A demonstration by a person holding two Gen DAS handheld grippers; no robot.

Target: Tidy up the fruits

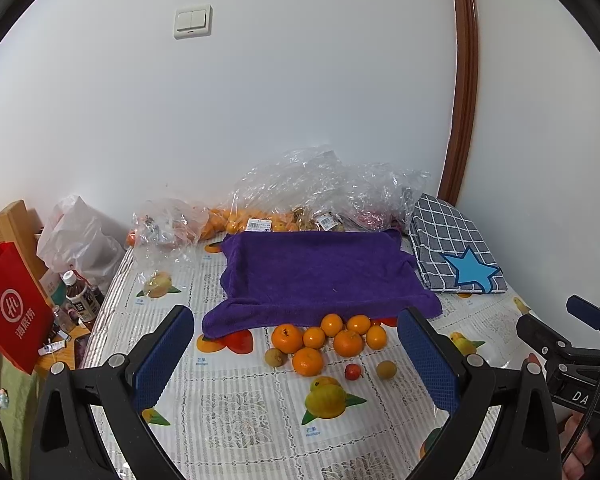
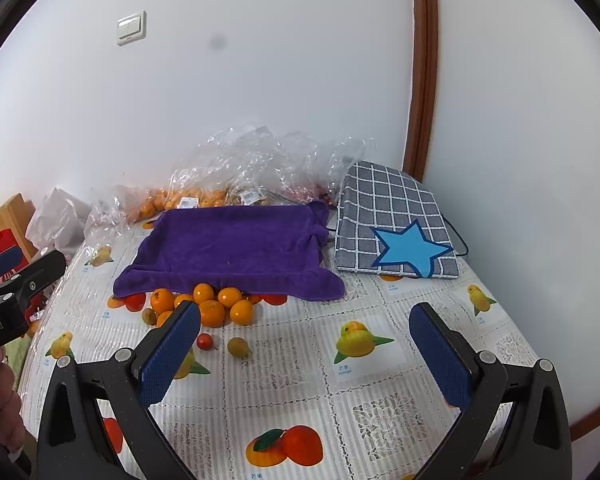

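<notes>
Looking through the left wrist view first: the left gripper [image 1: 296, 346] hangs above the tabletop [image 1: 236, 408] with its jaws spread wide and nothing between them. Framed right in that gap is the fruit pile — a cluster of oranges [image 1: 326, 338] heaped against the near edge of the purple towel [image 1: 316, 276], plus a brownish little fruit [image 1: 275, 357] to the left, a small red fruit [image 1: 353, 371] and another tan fruit [image 1: 386, 369] just nearer. My guess is the towel is laid out flat as the sorting spot, since nothing sits on it yet. Clear plastic bags [image 1: 300, 192] with more fruit are bunched at the far wall, and a checked cushion [image 1: 452, 248] with a blue star sits far right.

Right wrist view: the right gripper [image 2: 304, 346] is also wide open and empty, aimed at bare tablecloth to the right of the pile. The same oranges [image 2: 216, 304] sit beyond its left finger, the red fruit [image 2: 205, 341] and a greenish fruit [image 2: 238, 347] just nearer. The left gripper's body pokes in at the left edge — so both are parked side by side, probably lined up before a first pick.
</notes>
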